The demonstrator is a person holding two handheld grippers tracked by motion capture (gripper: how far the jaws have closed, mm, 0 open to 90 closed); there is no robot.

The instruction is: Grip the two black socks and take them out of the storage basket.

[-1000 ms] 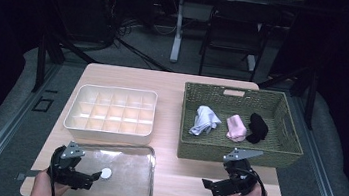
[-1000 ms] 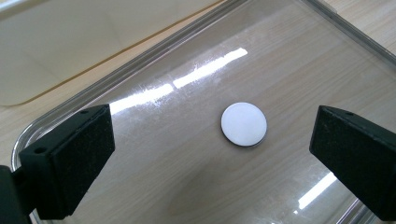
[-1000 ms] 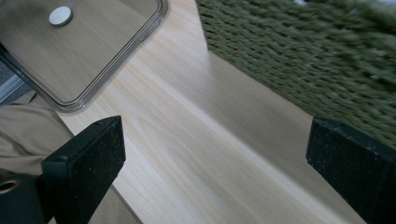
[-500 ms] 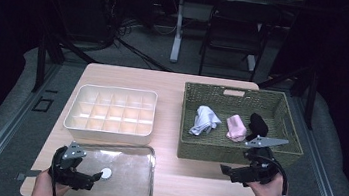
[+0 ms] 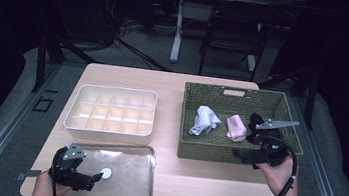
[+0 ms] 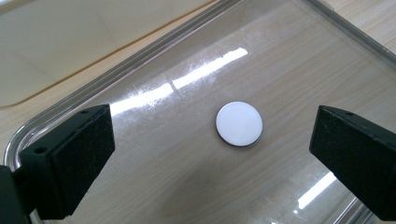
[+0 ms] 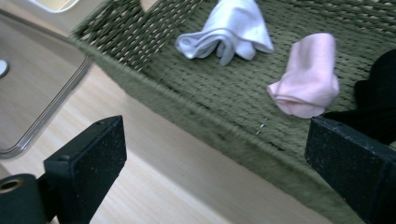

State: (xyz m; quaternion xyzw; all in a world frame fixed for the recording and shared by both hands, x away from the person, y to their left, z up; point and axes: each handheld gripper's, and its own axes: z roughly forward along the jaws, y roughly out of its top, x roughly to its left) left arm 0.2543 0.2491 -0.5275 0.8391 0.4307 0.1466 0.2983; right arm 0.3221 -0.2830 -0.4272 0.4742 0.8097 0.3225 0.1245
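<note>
Three rolled socks [image 7: 306, 77] fill the right gripper view; high view adds divided tray [image 5: 110, 114].

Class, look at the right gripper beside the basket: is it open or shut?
Open. The right gripper has its two black jaws spread wide apart, holding nothing, aimed at the green woven basket and its pink cloth.

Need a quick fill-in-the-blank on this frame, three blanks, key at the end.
1. The woven green basket holds ___ rolled cloths.
2. The rolled cloth between the white one and the black one is ___.
3. The left gripper, jaws open, hovers over the clear lid's white round ___.

Missing: three; pink; knob
</note>
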